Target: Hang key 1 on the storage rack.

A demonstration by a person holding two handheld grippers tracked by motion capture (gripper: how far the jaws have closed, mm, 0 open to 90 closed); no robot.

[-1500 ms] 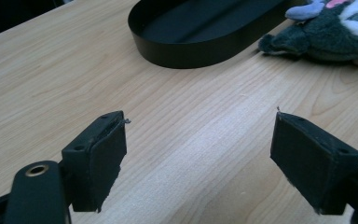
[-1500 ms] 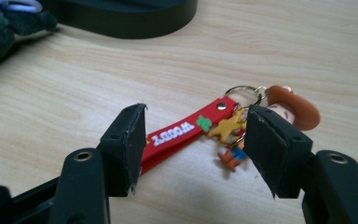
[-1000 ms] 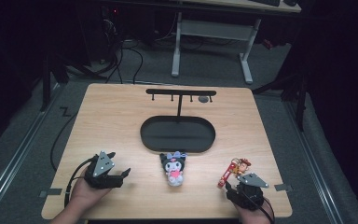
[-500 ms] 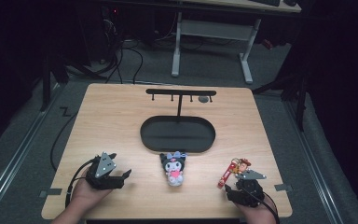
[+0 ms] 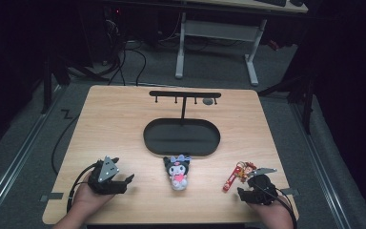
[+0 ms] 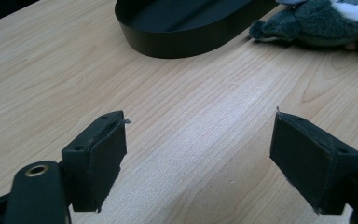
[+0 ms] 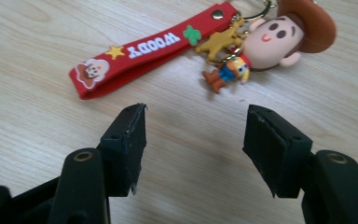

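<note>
While the right gripper (image 5: 253,187) hangs at the near right corner of the wooden table (image 5: 119,129), its jaws have just been closing a little, yet they stand about half apart with only bare wood between them. Just ahead of those jaws lies the Woody keychain (image 7: 205,44): in the right gripper view its red strap (image 7: 144,51) runs from lower left up to the upper right, where the cowboy-hatted head (image 7: 279,32) and a small figure charm sit on the ring. That long axis lies slantwise across the line of the jaws, so a forward reach with a slight turn of the wrist would likely set the pads across the strap's narrow width. The left gripper (image 5: 116,181) rests at the near left, jaws wide and empty, well apart from the keychain, with the Kuromi plush (image 5: 177,171) and the black oval tray (image 5: 181,137) nearer to it.
</note>
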